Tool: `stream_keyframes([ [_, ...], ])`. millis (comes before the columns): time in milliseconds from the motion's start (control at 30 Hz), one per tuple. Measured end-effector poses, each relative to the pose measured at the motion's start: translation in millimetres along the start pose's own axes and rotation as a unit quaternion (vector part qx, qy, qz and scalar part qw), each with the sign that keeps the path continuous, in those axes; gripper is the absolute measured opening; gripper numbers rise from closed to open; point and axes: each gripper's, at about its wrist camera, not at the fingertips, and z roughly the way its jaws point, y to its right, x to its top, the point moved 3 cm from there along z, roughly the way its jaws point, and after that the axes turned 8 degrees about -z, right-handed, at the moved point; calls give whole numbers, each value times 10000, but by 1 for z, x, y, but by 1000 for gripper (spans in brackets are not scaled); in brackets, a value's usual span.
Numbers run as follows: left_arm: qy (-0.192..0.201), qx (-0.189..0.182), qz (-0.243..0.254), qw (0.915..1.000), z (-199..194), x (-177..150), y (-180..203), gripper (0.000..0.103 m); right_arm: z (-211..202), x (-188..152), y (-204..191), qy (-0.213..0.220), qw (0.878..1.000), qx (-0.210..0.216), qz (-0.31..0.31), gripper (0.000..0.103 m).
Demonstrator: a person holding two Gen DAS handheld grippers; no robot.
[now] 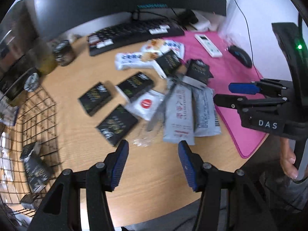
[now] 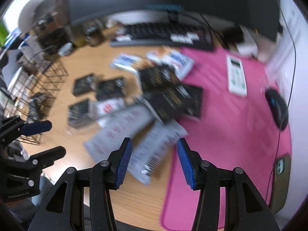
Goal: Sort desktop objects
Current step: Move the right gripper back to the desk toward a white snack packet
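Both of your tools hang over the near edge of the tabletop (image 1: pixel 157 182) with nothing between the pads. Your left hand-held gripper (image 1: pixel 153 164) stands wide open. Your right hand-held gripper (image 2: pixel 154 162) is parted too, a little less wide. Neither one holds or touches anything, which fits an approach, not a pick.

The things to sort lie in a loose heap at about 12 o'clock from both grippers. Three black packets (image 1: pixel 117 124) sit flat and apart on the wood, so they look easiest to take singly. The grey sachets (image 1: pixel 178 115) overlap each other and straddle the edge of the pink mat (image 1: pixel 231 73), and you would likely need to separate them first. The wire basket (image 1: pixel 32 115) at 9 o'clock already holds a black packet, so I judge it to be the bin for those.

The left view shows the basket's contents, the jars (image 1: pixel 63 53) at 10 o'clock, and your fingers (image 1: pixel 288 161) on the right handle. Only the right view shows the phone (image 2: pixel 280 181) at 3 o'clock. It is more blurred, so printing on the packets cannot be read there.
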Motion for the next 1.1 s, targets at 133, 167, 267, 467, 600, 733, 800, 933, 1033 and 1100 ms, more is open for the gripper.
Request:
stream_keyframes([
  [133, -30, 110, 1, 9999, 8, 4, 2, 60, 24, -8, 12, -182, 9994, 200, 236, 49],
  [167, -36, 116, 2, 9999, 9, 5, 1, 60, 30, -7, 12, -209, 9992, 232, 260, 49],
  [267, -76, 187, 44, 9998, 14, 8, -4, 60, 43, -6, 10, -314, 9987, 246, 308, 49],
  [467, -126, 104, 10, 9999, 19, 9, -12, 60, 59, 0, 4, -370, 9986, 63, 381, 62],
  [600, -145, 71, -3, 9999, 22, 11, -15, 60, 65, 5, -2, -393, 9986, -285, 209, 63],
  [733, -138, 98, 61, 9998, 23, 15, -13, 60, 66, 4, -2, -393, 9978, -521, 89, 51],
  [800, -109, 122, 144, 9998, 23, 19, -9, 60, 63, 2, 4, -405, 9979, -479, 125, 41],
  [933, -116, 83, 349, 9993, 29, 31, 4, 60, 52, -4, 14, -383, 9988, -252, 199, 39],
  [1033, -211, 62, 511, 9985, 42, 40, 16, 60, 42, -9, 21, -317, 9989, -267, 232, 39],
  [1100, -259, 89, 620, 9977, 52, 46, 23, 60, 40, -12, 25, -308, 9988, -255, 265, 39],
])
